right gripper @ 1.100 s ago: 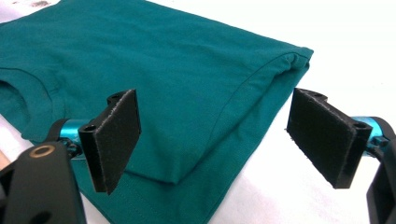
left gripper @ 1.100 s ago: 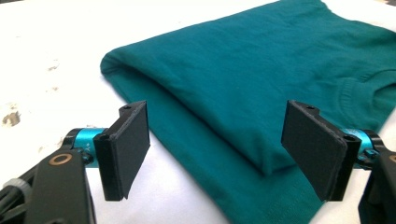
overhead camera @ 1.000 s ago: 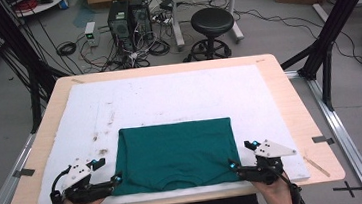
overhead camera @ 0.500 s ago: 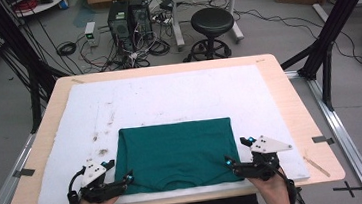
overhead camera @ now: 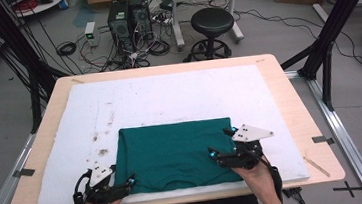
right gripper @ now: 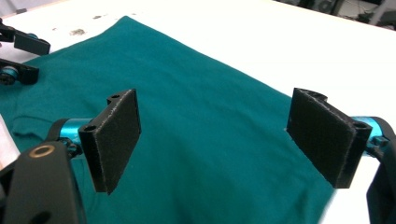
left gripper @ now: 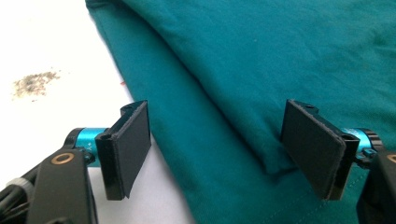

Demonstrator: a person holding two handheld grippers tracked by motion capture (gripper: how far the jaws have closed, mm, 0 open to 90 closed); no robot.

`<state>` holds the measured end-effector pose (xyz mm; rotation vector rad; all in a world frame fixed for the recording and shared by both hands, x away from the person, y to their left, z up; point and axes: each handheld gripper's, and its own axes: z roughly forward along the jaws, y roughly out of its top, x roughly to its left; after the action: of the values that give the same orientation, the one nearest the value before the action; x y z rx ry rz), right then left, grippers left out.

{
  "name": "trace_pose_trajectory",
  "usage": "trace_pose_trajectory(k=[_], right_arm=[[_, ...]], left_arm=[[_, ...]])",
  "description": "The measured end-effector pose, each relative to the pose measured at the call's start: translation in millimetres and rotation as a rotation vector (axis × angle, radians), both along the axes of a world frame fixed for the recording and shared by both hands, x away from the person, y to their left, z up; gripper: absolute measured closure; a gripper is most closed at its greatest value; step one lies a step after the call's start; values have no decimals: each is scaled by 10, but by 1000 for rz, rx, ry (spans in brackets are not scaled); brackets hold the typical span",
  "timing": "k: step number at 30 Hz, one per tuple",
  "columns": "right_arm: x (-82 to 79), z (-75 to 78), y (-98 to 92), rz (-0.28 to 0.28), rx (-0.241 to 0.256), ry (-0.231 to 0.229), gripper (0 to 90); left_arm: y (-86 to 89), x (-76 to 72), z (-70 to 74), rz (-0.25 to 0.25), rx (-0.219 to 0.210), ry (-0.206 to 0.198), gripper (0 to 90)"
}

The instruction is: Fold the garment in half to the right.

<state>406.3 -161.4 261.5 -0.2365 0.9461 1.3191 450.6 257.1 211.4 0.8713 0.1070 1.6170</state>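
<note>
- From high above the near edge we look forward and down on the white mat (overhead camera: 178, 94).
- Riding the left gripper (left gripper: 219, 149), we sit close over the green cloth (left gripper: 280, 60), its edge between our jaws.
- The right gripper (right gripper: 215, 140) camera, equally close, shares that cloth and sees the left gripper beyond.

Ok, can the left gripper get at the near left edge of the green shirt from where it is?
Probably yes: the left gripper is open, its jaws straddling the edge of the shirt, nothing between.
</note>
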Motion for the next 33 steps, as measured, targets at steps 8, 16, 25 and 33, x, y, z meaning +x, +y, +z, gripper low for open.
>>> trace_pose_trajectory(k=[8, 16, 25, 33], right_arm=[[-97, 161, 312, 4, -61, 1, 176], [-187, 393, 642, -3, -111, 34, 176], [-215, 659, 1082, -33, -175, 66, 178], [-113, 896, 1380, -57, -202, 119, 182]], left_arm=[[0, 26, -64, -1, 8, -27, 286], [14, 49, -117, -19, 21, -53, 371], [3, 77, -165, -41, 45, -78, 532], [-15, 96, -193, -49, 65, -98, 701]])
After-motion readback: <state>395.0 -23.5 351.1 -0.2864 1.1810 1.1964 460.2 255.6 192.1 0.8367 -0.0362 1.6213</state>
